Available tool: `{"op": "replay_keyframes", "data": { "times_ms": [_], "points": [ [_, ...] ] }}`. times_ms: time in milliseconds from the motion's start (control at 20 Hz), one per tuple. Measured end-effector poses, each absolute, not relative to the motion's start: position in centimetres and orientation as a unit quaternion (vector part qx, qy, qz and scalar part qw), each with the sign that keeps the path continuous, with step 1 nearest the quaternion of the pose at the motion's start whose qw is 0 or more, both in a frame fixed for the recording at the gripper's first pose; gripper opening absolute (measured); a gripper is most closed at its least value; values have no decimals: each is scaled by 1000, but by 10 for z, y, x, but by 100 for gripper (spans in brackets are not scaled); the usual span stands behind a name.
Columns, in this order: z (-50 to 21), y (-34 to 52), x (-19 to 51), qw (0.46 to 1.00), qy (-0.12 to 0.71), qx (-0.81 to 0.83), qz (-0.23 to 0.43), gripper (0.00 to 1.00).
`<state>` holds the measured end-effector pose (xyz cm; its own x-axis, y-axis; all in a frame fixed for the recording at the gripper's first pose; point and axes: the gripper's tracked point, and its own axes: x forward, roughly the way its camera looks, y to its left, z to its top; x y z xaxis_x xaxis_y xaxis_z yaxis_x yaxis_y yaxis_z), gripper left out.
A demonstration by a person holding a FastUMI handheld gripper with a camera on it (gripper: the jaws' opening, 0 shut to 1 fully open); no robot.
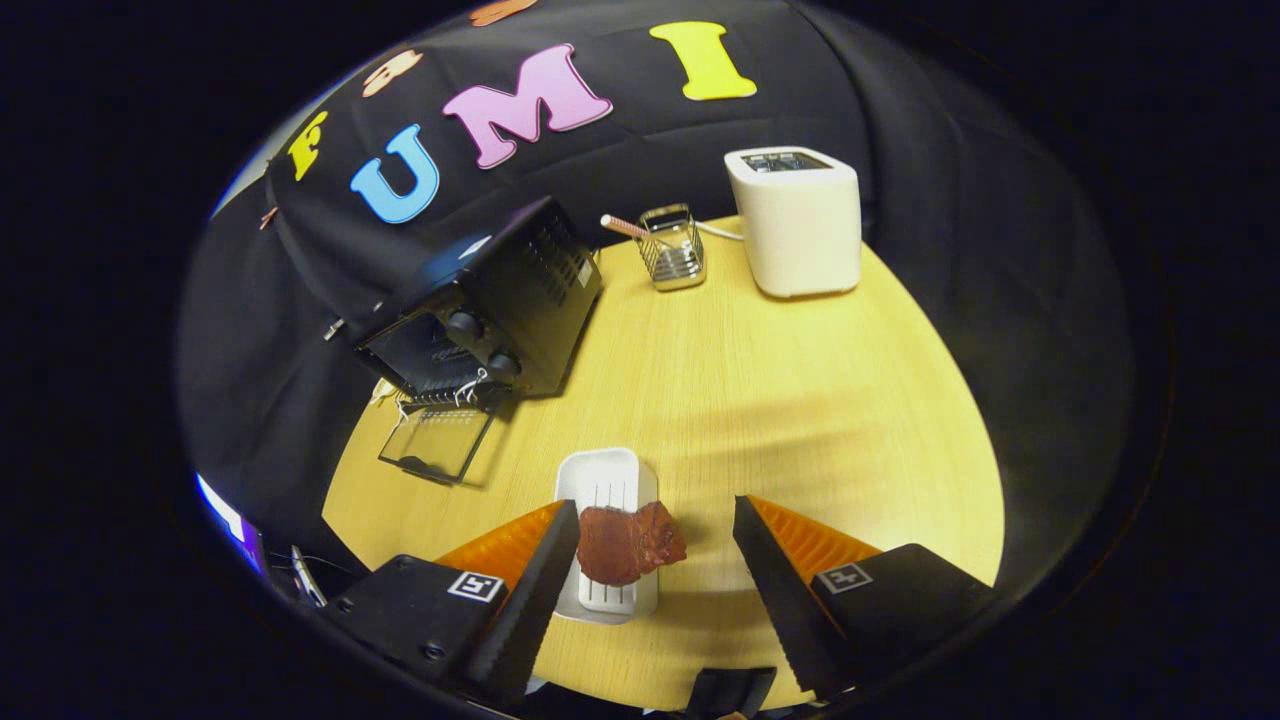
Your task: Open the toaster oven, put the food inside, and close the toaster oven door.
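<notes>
A dark red slab of meat (628, 542) lies on a small white tray (606, 484) on the wooden table. It sits between my fingers, close against the left one and well apart from the right one. My gripper (655, 535) is open and hovers over the tray. Beyond and to the left stands the black toaster oven (490, 300) with two knobs. Its glass door (435, 442) is folded down flat onto the table.
A white pop-up toaster (797, 218) stands at the far side of the round wooden table (800, 400). Next to it is a wire holder (672, 248) with a stick poking out. The table edge curves around on the right.
</notes>
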<state>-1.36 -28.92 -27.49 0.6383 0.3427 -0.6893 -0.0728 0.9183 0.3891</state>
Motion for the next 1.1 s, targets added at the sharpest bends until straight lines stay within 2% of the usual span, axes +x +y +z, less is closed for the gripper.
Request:
{"op": "replay_keyframes", "data": {
  "times_ms": [100,250,300,450,750,1100],
  "points": [
    [-289,-285,-16,875,427,193,119,95],
    [-296,-284,-21,853,452,233,117,74],
    [-296,-284,-20,848,456,245,113,71],
    [-300,-283,-15,840,461,267,103,31],
    [-289,-277,-13,835,454,287,122,14],
    [-249,-284,-9,855,424,279,104,14]
  ]
}}
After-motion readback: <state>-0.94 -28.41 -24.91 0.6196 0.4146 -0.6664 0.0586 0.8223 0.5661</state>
